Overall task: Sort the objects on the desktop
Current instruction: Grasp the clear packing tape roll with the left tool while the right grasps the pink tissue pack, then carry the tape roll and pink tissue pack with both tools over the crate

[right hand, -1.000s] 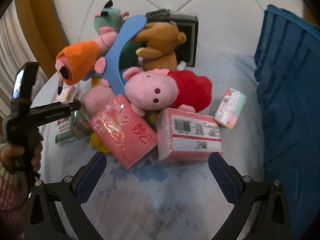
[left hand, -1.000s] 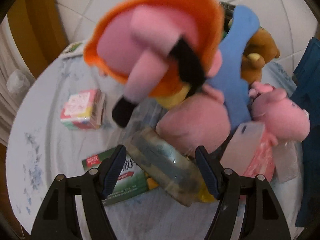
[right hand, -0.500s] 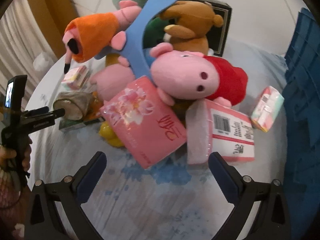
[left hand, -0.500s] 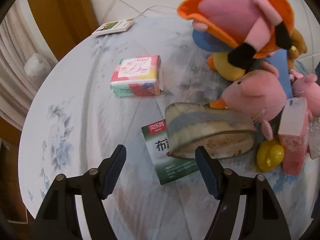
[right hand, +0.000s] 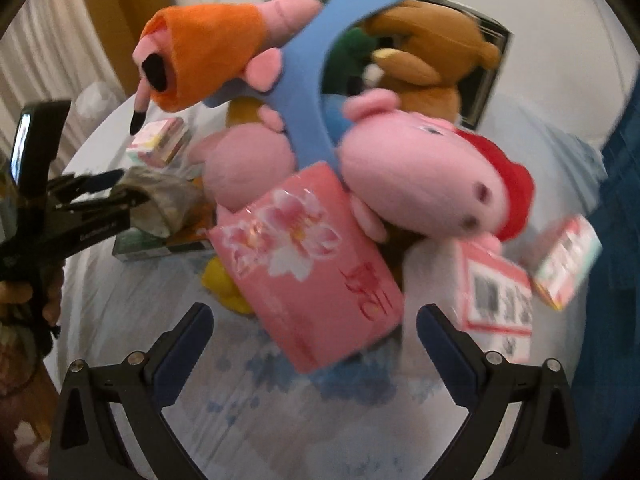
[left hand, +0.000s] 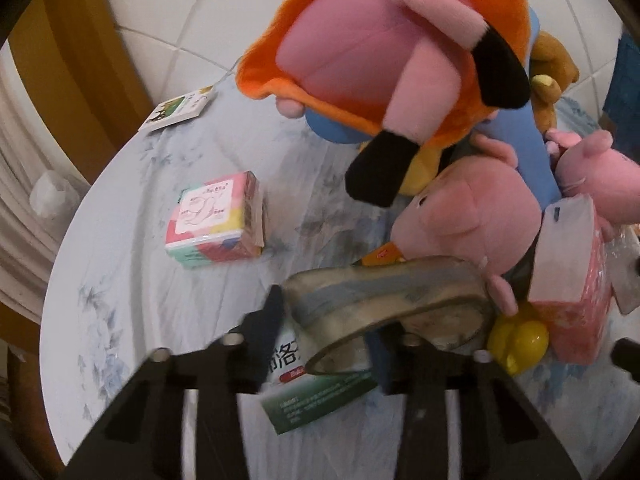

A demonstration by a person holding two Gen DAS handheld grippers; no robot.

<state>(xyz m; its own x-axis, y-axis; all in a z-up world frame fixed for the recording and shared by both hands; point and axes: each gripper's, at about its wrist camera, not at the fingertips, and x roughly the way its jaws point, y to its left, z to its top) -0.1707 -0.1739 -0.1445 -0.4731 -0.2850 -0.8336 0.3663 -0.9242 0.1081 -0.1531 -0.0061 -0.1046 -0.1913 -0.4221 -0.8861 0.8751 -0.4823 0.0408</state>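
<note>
A grimy roll of clear tape (left hand: pixel 384 292) lies tilted on a green box (left hand: pixel 316 400), against the plush pile. My left gripper (left hand: pixel 326 328) is closing on the roll's near wall: one finger is outside its left edge, the other inside the ring. The right wrist view shows the same gripper (right hand: pixel 120 188) at the left, with the tape roll (right hand: pixel 160 196) at its tips. My right gripper (right hand: pixel 314 312) stands open just in front of a pink flowered tissue pack (right hand: pixel 308 264), with nothing between its fingers.
Plush pigs, one in orange (left hand: pixel 400 40) and one in red (right hand: pixel 420 180), pile up with a brown bear (right hand: pixel 424 52). Around them lie a colourful tissue pack (left hand: pixel 216 220), a yellow duck (left hand: pixel 520 340), a barcoded pink pack (right hand: pixel 496 304) and a card (left hand: pixel 180 108). A blue crate (right hand: pixel 624 200) stands on the right.
My left gripper's jaws have narrowed from wide apart onto the tape roll. My right gripper moved closer to the pink tissue pack and stayed open.
</note>
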